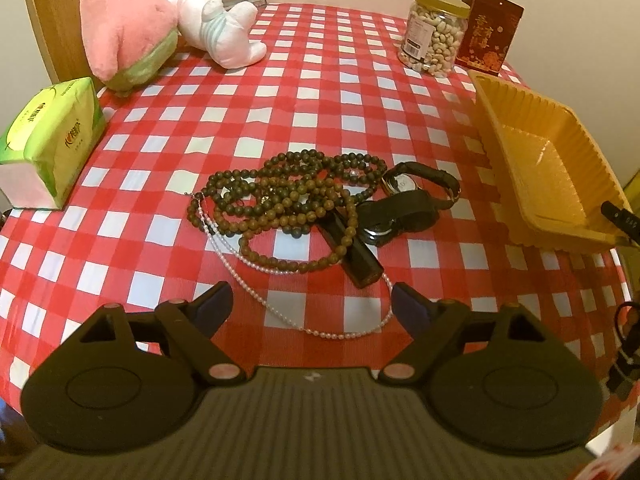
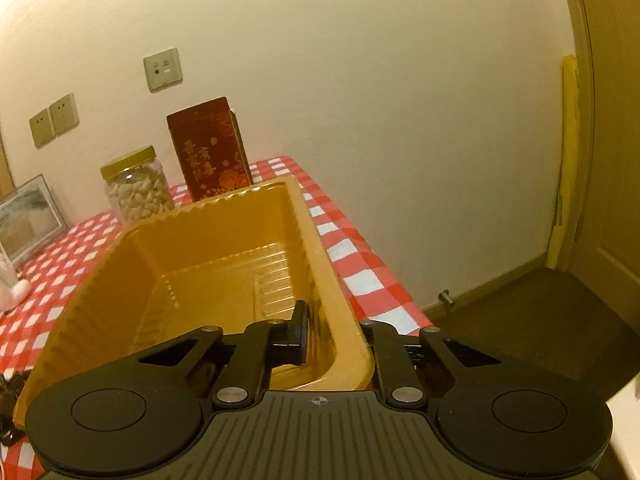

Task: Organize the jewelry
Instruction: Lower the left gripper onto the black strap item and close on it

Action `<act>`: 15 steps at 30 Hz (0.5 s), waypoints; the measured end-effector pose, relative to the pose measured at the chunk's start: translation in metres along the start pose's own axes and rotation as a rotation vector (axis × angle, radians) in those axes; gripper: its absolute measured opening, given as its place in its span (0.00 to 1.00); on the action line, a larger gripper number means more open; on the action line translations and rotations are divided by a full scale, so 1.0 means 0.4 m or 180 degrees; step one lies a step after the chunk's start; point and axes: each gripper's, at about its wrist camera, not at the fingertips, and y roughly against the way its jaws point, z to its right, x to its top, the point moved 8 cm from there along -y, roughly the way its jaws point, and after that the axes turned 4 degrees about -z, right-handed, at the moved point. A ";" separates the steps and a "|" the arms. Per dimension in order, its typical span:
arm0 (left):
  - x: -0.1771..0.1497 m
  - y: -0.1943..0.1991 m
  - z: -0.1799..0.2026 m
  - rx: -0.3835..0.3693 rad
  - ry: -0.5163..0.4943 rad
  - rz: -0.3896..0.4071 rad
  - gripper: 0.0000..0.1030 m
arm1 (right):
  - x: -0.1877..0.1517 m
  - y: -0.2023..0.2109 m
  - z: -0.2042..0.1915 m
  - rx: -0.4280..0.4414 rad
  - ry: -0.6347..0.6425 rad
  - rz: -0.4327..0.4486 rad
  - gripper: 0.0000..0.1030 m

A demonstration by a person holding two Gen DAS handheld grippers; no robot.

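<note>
1. Tray (image 2: 224, 240) grip first: my right gripper (image 2: 334, 336) is clamped on the near right wall, one finger inside, one outside. Keep the pinch low on the rim; thin plastic will likely flex.
2. Left gripper (image 1: 312, 300) has jaws wide apart, nothing between, hovering near the jewelry pile (image 1: 316, 208) mid-table.
3. Pile = tangled beads, pearl strand (image 1: 280, 312), watches (image 1: 416, 196). Tray sits to its right, empty.
4. Next, I reckon: take the pearl strand nearest me, lift slowly so the beads don't drag along.

You get warm, dim indoor light with a yellow cast; soft shadows lie on the tablecloth (image 1: 320, 92). Fisheye bending curves its edges, corners go dark, and detail is slightly soft.
</note>
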 end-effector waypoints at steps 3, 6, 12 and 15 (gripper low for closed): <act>-0.009 0.002 0.002 -0.0029 -0.0040 0.0016 0.80 | 0.009 0.029 -0.013 0.0040 0.0222 -0.0003 0.03; -0.019 0.003 0.004 -0.0046 -0.0095 0.0030 0.79 | 0.016 0.064 -0.023 0.0086 0.0430 0.0013 0.03; -0.034 0.004 0.007 -0.0077 -0.0137 0.0020 0.76 | 0.028 0.130 -0.039 0.0253 0.0800 0.0053 0.03; -0.038 0.006 0.015 -0.0091 -0.0163 0.0039 0.75 | 0.020 0.146 -0.039 0.0253 0.0922 0.0064 0.03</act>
